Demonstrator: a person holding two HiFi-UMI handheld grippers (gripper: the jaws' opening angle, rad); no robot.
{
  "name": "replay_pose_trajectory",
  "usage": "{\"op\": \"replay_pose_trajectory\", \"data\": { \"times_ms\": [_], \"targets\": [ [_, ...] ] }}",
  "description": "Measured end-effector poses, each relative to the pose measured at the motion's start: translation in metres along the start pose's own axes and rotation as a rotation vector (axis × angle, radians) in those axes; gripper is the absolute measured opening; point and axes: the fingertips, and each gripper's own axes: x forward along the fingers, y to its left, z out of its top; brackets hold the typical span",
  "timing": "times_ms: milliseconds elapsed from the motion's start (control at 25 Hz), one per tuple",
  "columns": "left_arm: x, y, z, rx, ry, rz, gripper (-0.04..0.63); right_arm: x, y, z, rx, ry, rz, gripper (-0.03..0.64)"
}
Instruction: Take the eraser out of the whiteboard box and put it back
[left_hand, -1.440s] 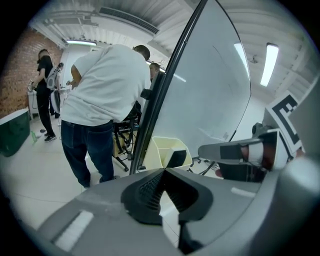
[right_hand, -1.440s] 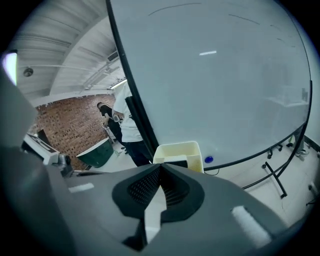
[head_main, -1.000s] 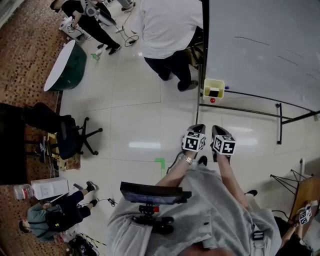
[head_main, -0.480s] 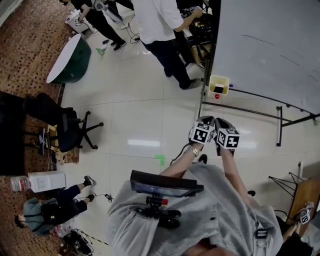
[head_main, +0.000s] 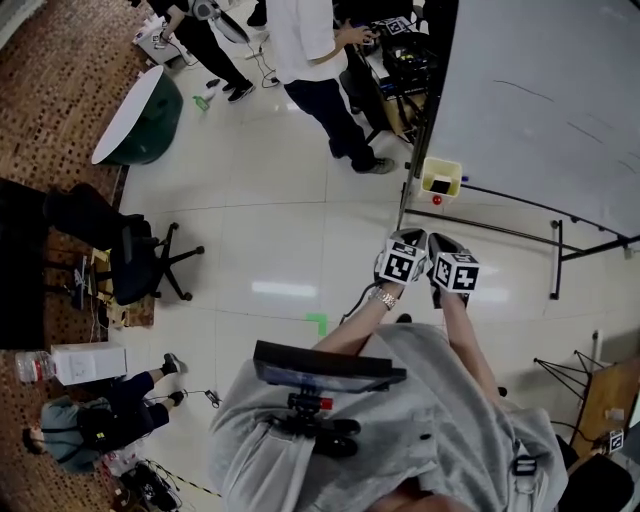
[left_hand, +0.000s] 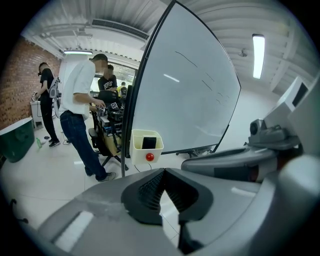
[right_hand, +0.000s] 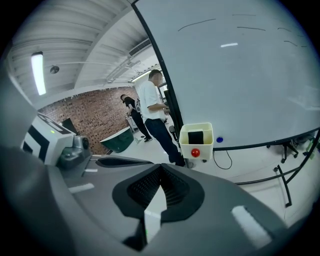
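A pale yellow box (head_main: 441, 178) hangs at the lower left corner of the whiteboard (head_main: 540, 90), with the black eraser (head_main: 438, 185) standing in it and a red knob (head_main: 437, 199) on its front. My left gripper (head_main: 410, 238) and right gripper (head_main: 441, 241) are held side by side, some way short of the box, both pointing at it. The box (left_hand: 146, 145) and eraser (left_hand: 149, 143) show ahead of the left gripper (left_hand: 162, 171), which is shut and empty. In the right gripper view the box (right_hand: 196, 140) holds the eraser (right_hand: 195, 137); the right gripper (right_hand: 161, 168) is shut and empty.
A person in a white shirt (head_main: 310, 50) stands at a cart left of the whiteboard. The board's stand legs (head_main: 555, 258) run along the floor to my right. An office chair (head_main: 140, 262), a green round table (head_main: 140, 115) and a crouching person (head_main: 90, 428) are at the left.
Both grippers have risen a little and moved closer to the box, still shut. The person in white has shifted up and away from the box.
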Motion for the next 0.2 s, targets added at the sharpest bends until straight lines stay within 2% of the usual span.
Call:
{"op": "replay_pose_trajectory", "data": {
  "times_ms": [200],
  "targets": [
    [0.004,0.008,0.0,-0.003,0.033,0.025,0.003,0.014,-0.007,-0.022,-0.001,0.139,-0.029,0.002]
  ]
}}
